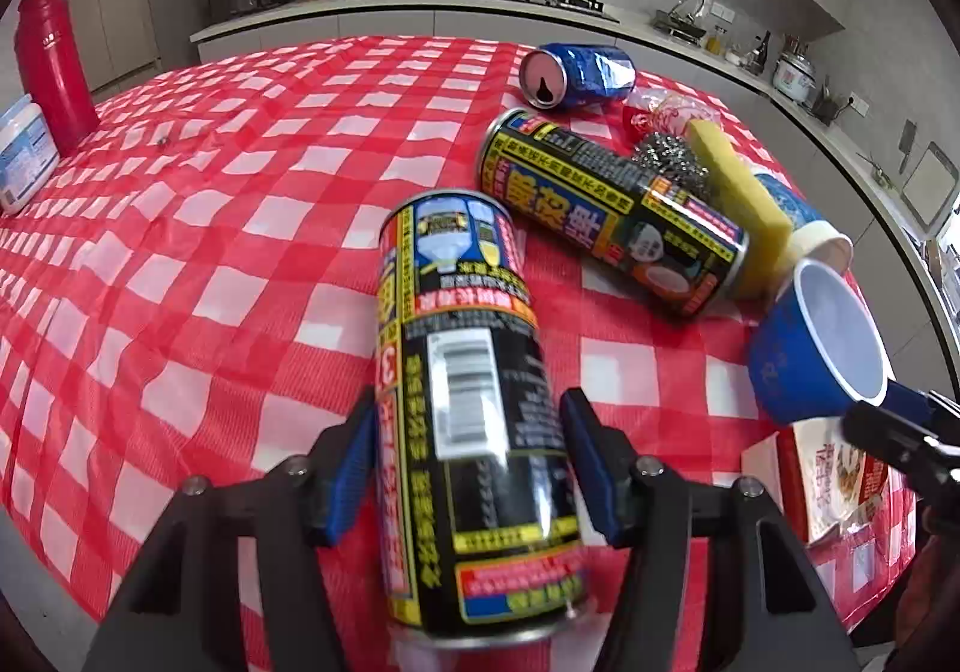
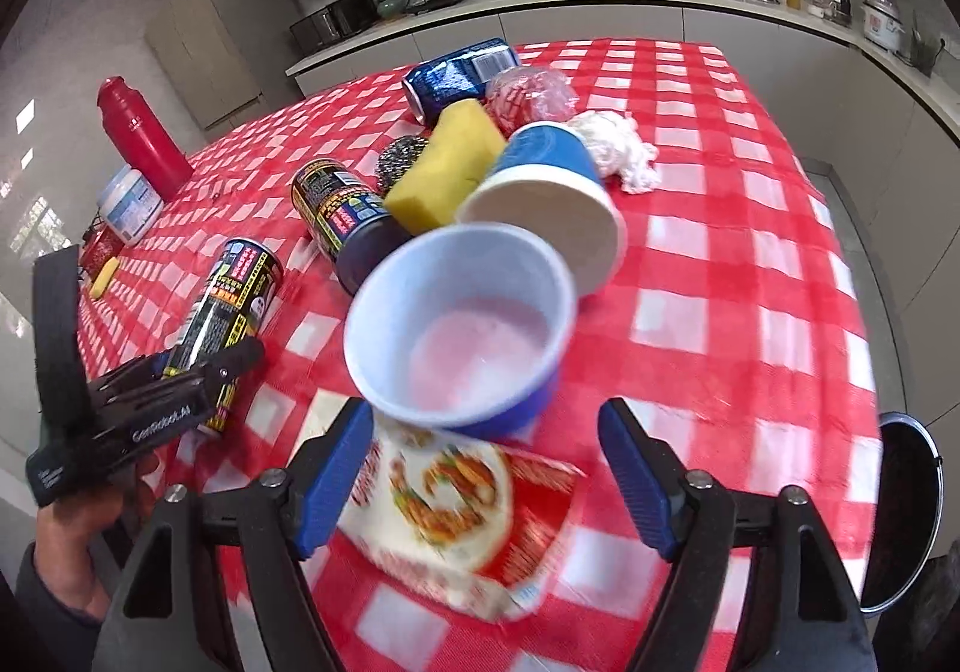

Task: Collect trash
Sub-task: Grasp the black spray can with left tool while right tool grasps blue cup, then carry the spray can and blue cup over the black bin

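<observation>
My left gripper (image 1: 468,462) has its blue pads on both sides of a black and yellow can (image 1: 462,408); it looks shut on it, and the can also shows in the right wrist view (image 2: 231,306). My right gripper (image 2: 483,468) is open. A blue paper cup (image 2: 462,324) hangs blurred between and above its fingers, untouched by the pads, over a red and white food box (image 2: 462,516). A second black can (image 1: 612,210), a crushed blue can (image 1: 579,75) and another blue cup (image 2: 552,192) lie on the checked table.
A yellow sponge (image 2: 447,174), steel scourer (image 2: 402,159), white rag (image 2: 618,147) and crumpled wrapper (image 2: 528,93) lie among the trash. A red bottle (image 1: 51,66) and white tub (image 1: 21,162) stand at the far left. A dark bin (image 2: 900,504) stands beside the table's right edge.
</observation>
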The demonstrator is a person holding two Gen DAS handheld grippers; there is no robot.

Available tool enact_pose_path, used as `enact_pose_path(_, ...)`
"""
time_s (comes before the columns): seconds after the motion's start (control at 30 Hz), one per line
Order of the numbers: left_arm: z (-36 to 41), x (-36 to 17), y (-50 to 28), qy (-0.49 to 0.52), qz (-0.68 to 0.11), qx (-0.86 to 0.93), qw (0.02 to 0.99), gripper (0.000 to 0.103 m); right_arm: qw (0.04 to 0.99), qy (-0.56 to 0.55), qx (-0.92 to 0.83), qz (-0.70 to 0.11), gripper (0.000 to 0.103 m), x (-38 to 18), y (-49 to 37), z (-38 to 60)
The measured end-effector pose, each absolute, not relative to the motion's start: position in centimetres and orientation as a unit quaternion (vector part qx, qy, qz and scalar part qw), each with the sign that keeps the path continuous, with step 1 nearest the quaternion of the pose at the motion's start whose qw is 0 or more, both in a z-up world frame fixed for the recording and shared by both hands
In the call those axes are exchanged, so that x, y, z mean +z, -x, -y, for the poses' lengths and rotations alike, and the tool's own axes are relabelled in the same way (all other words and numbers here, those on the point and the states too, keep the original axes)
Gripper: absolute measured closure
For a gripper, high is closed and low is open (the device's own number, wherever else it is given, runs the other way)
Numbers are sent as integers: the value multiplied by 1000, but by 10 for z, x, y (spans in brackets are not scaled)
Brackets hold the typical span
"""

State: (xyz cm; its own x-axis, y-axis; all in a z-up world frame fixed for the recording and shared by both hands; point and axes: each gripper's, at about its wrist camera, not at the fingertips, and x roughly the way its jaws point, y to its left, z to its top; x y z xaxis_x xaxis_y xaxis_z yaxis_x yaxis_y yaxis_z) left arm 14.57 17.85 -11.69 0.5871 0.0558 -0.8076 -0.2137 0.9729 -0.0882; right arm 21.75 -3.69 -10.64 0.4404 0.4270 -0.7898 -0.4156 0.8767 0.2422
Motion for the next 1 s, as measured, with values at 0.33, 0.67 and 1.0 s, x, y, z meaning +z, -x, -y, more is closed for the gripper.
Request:
enact_pose_path(0.33, -193, -119, -160, 87, -445, 57, 889, 42, 853, -23, 224, -470, 19, -122, -240, 15)
enact_pose_path(0.67, -192, -115, -157, 80, -427, 63, 899, 49, 863, -37, 222, -451, 24, -116, -235, 20)
enact_pose_path(1.0, -174, -85, -143, 69, -398, 68, 912, 49, 874, -48, 227, -427, 24, -90, -227, 39)
